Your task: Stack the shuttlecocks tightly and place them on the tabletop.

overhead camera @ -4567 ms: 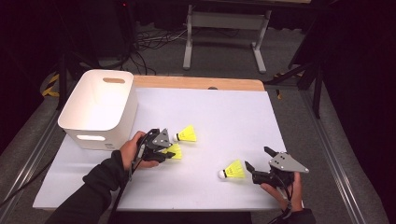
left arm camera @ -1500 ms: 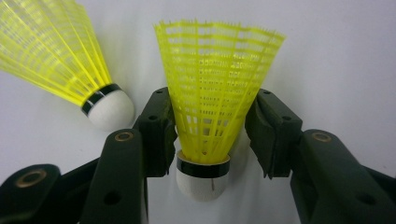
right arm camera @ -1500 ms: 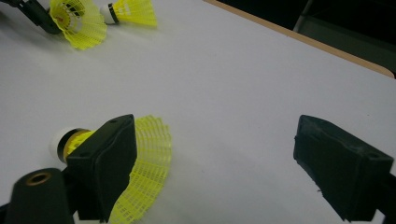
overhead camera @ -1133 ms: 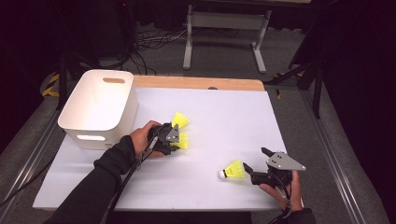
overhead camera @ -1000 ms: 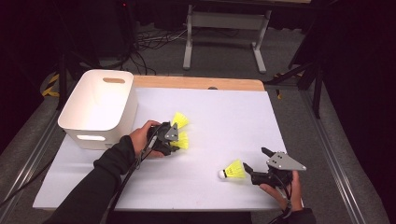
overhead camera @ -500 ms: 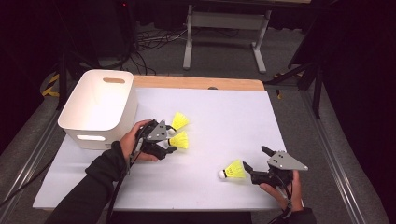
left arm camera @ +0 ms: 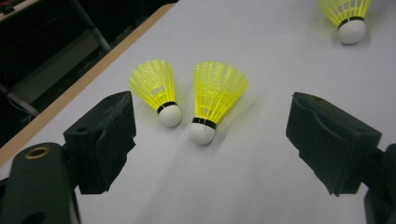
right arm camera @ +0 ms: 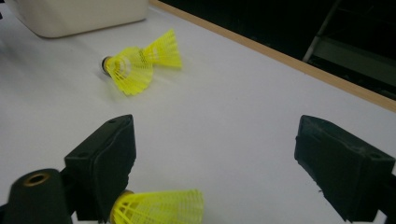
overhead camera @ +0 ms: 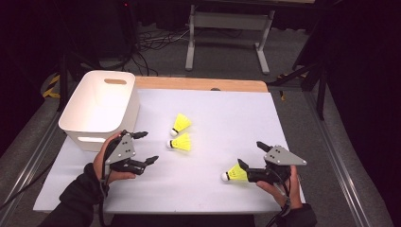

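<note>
The left gripper [overhead camera: 142,147], fingers spread and empty after just opening, faces two yellow shuttlecocks [left arm camera: 205,100] lying side by side on the table [overhead camera: 213,118], just ahead, corks toward it. The right gripper's [overhead camera: 250,158] fingers stand open; a third shuttlecock [overhead camera: 234,173] lies beside its left finger.

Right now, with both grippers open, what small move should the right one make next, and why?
Probably ease the right gripper forward around the shuttlecock lying by its lower jaw, then close. Its jaws stand open and that shuttlecock lies apart from the pair placed mid-table.
</note>
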{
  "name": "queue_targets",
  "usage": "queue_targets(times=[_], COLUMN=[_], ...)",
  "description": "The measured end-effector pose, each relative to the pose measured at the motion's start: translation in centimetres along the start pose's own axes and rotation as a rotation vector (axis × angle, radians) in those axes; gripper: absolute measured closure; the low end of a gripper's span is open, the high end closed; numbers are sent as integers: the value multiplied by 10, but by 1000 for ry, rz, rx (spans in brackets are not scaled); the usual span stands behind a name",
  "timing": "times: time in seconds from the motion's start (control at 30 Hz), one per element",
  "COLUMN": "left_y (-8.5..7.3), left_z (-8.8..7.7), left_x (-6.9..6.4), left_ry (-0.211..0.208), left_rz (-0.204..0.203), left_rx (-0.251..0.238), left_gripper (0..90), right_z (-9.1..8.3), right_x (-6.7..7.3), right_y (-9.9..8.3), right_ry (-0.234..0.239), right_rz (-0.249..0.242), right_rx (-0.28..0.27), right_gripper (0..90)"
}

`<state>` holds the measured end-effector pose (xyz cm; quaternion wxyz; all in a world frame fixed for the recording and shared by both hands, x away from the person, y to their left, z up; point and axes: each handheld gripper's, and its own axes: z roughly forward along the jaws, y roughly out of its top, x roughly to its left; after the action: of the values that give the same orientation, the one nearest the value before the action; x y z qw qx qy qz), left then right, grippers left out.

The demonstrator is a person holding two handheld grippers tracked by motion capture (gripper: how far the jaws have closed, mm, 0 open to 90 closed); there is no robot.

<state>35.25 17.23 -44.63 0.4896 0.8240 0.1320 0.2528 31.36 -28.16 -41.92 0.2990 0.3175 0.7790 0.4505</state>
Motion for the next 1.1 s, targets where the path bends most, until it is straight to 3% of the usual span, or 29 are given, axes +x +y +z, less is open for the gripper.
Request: queue_targets(times=[0.17,0.3,0.4,0.5,0.57,0.77,1.03,1.1], left_y=[-11,-22,-31,-35,-40,-51,-61,-62], left_z=[-19,-28,-34,-40,-45,-56,-66,-68], left_x=[-6,-9,-9,-12,-15,-19,-22,-22], left_ry=[36,54,56,71,82,102,121,126], left_rz=[-18,-30,-75,-69,-89,-145,-156,-159], left_rx=[-27,-23,-31,-27,-38,-57,-35,-40], left_gripper=[156,153,153,151,145,134,116,114], right_z=[5,16,27,38,44,78,122,134], right_x=[8,19,24,30,33,31,32,34], right_y=[21,36,44,53,59,79,102,108], right_ry=[32,53,63,81,83,145,203,197], right_rz=[-8,-41,-51,-72,-90,-64,-46,-72], right_rx=[-31,-14,-3,10,20,65,148,180], right_gripper=[143,149,148,158,159,163,166,173])
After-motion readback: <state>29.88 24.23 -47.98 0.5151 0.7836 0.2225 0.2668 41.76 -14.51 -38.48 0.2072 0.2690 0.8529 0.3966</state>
